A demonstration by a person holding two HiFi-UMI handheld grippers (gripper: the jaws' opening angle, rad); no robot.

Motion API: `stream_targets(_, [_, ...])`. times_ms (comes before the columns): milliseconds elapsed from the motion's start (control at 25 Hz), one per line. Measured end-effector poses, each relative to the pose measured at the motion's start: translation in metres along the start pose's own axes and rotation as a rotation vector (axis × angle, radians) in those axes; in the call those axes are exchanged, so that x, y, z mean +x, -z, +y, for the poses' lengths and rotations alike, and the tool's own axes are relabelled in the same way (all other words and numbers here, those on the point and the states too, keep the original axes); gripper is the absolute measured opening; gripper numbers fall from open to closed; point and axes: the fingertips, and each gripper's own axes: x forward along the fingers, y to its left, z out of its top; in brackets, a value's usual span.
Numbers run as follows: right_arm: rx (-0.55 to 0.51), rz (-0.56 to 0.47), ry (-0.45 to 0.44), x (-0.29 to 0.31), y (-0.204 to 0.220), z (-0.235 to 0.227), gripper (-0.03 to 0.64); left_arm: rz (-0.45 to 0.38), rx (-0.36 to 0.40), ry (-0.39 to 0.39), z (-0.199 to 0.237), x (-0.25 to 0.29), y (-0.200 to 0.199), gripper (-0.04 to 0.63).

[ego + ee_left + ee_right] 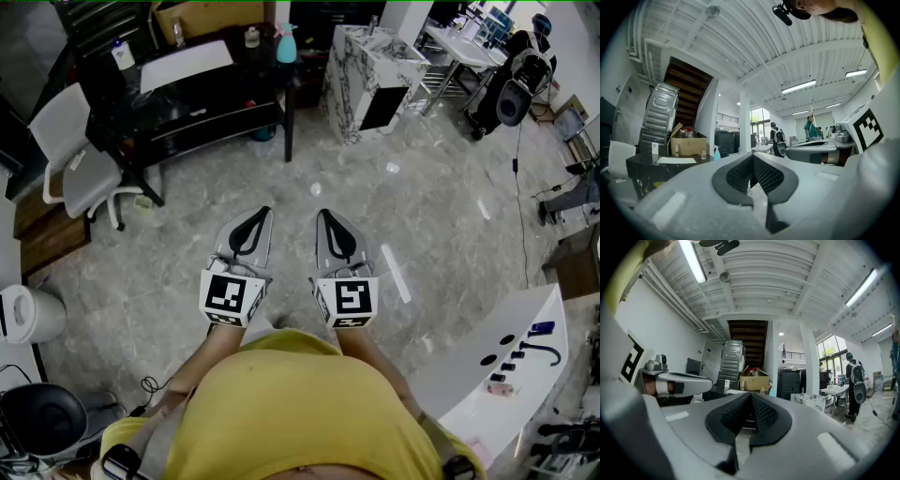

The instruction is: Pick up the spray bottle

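Over the grey floor, left gripper (pixel 262 221) and right gripper (pixel 325 221) both closed, empty, side by side, well apart from spray bottle (pixel 286 44) at black table's (pixel 246 77) right edge.

Head camera: set high above the person's chest, facing forward and steeply down on the grey floor (pixel 422 216), with the left gripper (pixel 263 214) and right gripper (pixel 322 214) close beneath it, side by side. Gripper cameras: each sits low behind its own fingers and looks level along them, and each catches the neighbouring gripper at its inner edge. All three views share the distant black tabletop (pixel 246 67), its cardboard box (pixel 211 14) and the spray bottle (pixel 286 44).
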Motion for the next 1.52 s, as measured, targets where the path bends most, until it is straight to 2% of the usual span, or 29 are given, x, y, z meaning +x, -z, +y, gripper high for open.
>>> stream_targets(480, [0.035, -0.025, 0.025, 0.017, 0.011, -0.026, 0.002, 0.006, 0.005, -0.003, 0.004, 0.023, 0.009, 0.006])
stream_targets(640, [0.032, -0.024, 0.012, 0.041, 0.015, -0.034, 0.039, -0.006, -0.004, 0.014, 0.017, 0.047, 0.013, 0.006])
stream_targets(840, [0.028, 0.005, 0.008, 0.086, 0.022, -0.055, 0.101, 0.008, -0.021, 0.034, 0.040, 0.093, 0.019, 0.006])
stream_targets(1080, [0.045, 0.016, 0.015, 0.168, 0.025, -0.075, 0.153, 0.010, -0.010, 0.056, 0.089, 0.156, 0.019, 0.006])
stream_targets(1280, [0.042, 0.029, -0.002, 0.238, 0.024, -0.077, 0.179, 0.017, -0.015, 0.072, 0.136, 0.203, 0.021, 0.006])
stream_targets(1520, [0.042, 0.041, 0.018, 0.309, 0.027, -0.089, 0.195, 0.016, -0.020, 0.110, 0.182, 0.255, 0.027, 0.006])
